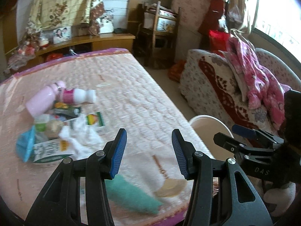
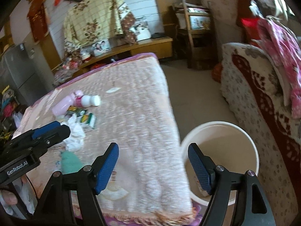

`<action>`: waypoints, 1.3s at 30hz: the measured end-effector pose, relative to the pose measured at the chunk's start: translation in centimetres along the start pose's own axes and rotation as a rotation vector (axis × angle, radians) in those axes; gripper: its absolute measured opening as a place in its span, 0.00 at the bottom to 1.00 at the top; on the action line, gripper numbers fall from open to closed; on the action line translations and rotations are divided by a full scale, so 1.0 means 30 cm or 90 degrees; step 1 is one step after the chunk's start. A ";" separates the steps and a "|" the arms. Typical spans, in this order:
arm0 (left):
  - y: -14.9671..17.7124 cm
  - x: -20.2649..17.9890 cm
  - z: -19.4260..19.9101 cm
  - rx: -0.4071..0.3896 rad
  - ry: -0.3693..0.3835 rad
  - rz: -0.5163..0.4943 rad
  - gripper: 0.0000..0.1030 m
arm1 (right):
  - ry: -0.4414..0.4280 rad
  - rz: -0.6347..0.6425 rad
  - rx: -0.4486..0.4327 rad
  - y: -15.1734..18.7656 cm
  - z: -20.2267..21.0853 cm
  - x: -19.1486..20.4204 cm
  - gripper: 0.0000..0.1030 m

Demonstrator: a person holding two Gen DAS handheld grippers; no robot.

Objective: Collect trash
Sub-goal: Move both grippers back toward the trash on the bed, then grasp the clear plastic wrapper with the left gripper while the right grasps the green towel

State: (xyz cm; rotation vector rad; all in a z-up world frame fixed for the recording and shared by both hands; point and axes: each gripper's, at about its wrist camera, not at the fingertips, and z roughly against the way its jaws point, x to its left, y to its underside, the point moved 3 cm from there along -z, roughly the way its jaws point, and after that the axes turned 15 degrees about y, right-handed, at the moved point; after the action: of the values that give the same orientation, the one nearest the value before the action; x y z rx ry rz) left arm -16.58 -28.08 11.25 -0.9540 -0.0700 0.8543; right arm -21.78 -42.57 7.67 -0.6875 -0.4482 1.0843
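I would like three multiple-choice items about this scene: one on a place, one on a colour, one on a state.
1. Where is the white bucket?
A. on the floor beside the bed
B. on the bed
C. on the wooden shelf

2. What colour are the pads of the left tongs?
A. red
B. blue
C. yellow

3. How do the right tongs stand?
A. shut on a bottle
B. shut on a tissue
C. open, with nothing between them

Answers:
1 A: the bucket stands on the floor at the edge of the bed.
2 B: both pads show blue.
3 C: only the bed and the bucket show through the gap.
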 end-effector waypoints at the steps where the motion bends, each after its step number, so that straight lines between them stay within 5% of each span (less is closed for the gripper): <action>1: 0.001 0.014 0.013 -0.005 -0.007 0.002 0.47 | -0.006 0.005 -0.002 -0.002 0.002 0.026 0.72; 24: 0.097 0.354 0.281 -0.071 -0.114 0.086 0.47 | -0.093 0.100 -0.015 -0.009 0.035 0.458 0.76; 39: 0.237 0.482 0.293 0.001 -0.081 0.142 0.47 | -0.124 0.177 0.075 0.130 -0.051 0.542 0.77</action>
State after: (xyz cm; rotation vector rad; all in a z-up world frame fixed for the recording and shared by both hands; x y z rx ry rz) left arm -14.64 -10.36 6.90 -0.9170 -0.0731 1.1208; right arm -16.63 -27.03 3.91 -0.5512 -0.4596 1.4371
